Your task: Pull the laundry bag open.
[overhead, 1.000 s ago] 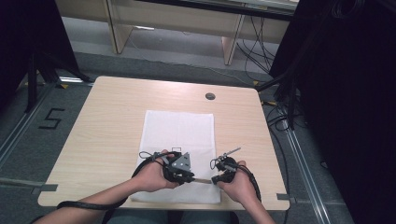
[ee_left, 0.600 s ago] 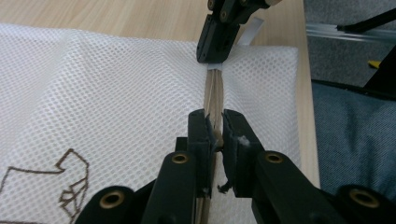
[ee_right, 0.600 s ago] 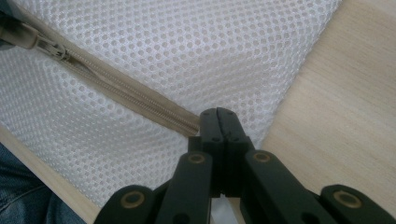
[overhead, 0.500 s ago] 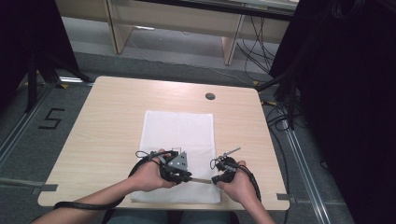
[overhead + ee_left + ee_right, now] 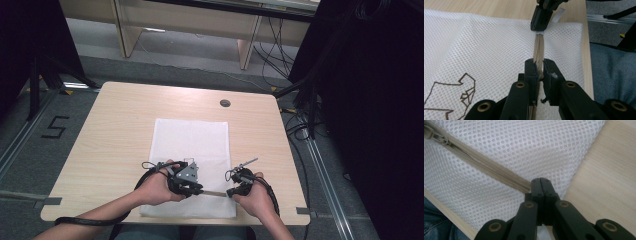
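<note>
Near the table's (image 5: 120,115) front edge lies a white mesh bag (image 5: 192,145), its zipper (image 5: 486,167) pinched by the left gripper (image 5: 539,71) at the slider and the right gripper (image 5: 541,185) at the end, so an uneven tug could jam it or slip a jaw off.

left gripper (image 5: 196,188): black, grey 3-cornered plate, brass screws | right gripper (image 5: 231,192): black, trailing cable | bare forearms, blue jeans

Pale wooden table (image 5: 115,130) with round grommet hole (image 5: 225,103); grey floor marked "5" (image 5: 55,128).
</note>
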{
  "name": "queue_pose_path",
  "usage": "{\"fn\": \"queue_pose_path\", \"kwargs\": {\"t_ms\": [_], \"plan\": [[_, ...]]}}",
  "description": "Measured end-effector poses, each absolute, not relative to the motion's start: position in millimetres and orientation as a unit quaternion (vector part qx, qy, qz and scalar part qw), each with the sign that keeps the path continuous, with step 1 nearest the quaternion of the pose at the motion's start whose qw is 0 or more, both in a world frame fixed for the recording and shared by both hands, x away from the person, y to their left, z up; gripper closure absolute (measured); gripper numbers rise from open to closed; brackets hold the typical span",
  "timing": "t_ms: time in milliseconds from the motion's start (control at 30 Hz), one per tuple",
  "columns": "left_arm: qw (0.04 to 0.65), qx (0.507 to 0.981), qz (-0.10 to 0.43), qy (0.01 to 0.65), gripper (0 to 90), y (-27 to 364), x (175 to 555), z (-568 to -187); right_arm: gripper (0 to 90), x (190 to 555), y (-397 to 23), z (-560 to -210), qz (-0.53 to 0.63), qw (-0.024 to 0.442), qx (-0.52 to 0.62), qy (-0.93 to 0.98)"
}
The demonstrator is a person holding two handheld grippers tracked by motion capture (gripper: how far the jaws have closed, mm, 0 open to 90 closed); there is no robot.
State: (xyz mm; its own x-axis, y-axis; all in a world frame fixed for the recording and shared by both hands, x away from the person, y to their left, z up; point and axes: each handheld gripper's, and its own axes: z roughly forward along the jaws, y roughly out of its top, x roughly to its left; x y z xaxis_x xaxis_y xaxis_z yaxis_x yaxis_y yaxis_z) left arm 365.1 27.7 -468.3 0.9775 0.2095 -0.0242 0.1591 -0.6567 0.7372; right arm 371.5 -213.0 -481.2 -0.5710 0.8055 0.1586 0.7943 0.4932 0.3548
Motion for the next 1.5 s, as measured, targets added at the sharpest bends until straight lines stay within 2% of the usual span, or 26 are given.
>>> {"fn": "queue_pose_path", "kwargs": {"t_ms": [1500], "plan": [[0.406, 0.908, 0.033, 0.098, 81.8, 43, 367, -464, 90.0, 371, -213, -481, 0.199, 0.015, 0.464, 0.863]]}}
